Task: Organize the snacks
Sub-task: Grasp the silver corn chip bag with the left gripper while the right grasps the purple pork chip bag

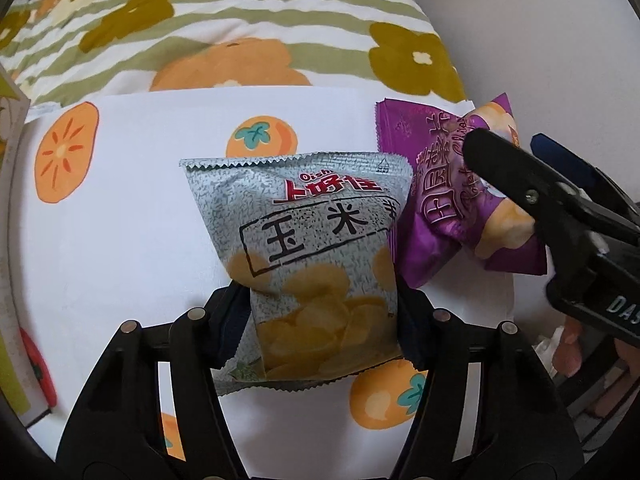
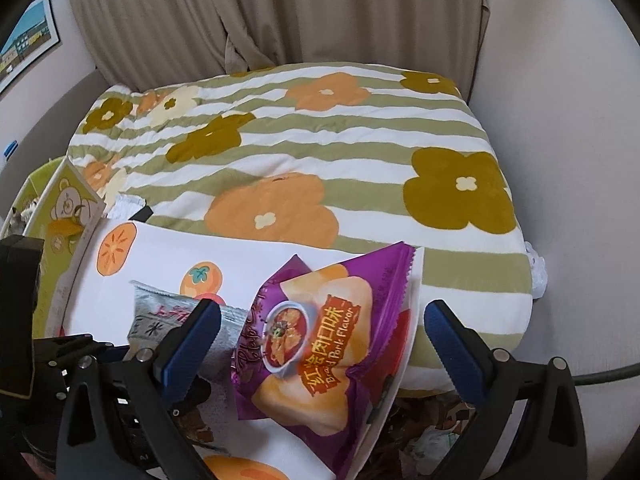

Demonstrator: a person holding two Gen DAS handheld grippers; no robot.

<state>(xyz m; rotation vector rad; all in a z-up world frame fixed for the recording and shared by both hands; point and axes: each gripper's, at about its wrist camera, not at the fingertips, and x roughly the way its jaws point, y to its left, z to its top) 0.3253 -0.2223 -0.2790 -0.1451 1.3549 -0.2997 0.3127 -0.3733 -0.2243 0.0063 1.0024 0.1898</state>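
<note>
A grey Oishi corn chip bag (image 1: 316,256) sits between the fingers of my left gripper (image 1: 320,316), which is shut on its lower part just above the white persimmon-print board (image 1: 120,208). The grey bag also shows in the right wrist view (image 2: 160,316). A purple braised-pork chip bag (image 2: 320,344) lies on the board's right side, also seen in the left wrist view (image 1: 436,216). My right gripper (image 2: 324,344) is open, its blue-padded fingers on either side of the purple bag without pressing it.
The board rests on a bed with a green-striped flower quilt (image 2: 304,152). A green bear-print box (image 2: 68,216) stands at the board's left edge. Curtains (image 2: 240,12) hang behind the bed. Clutter (image 2: 432,432) lies below the board's right edge.
</note>
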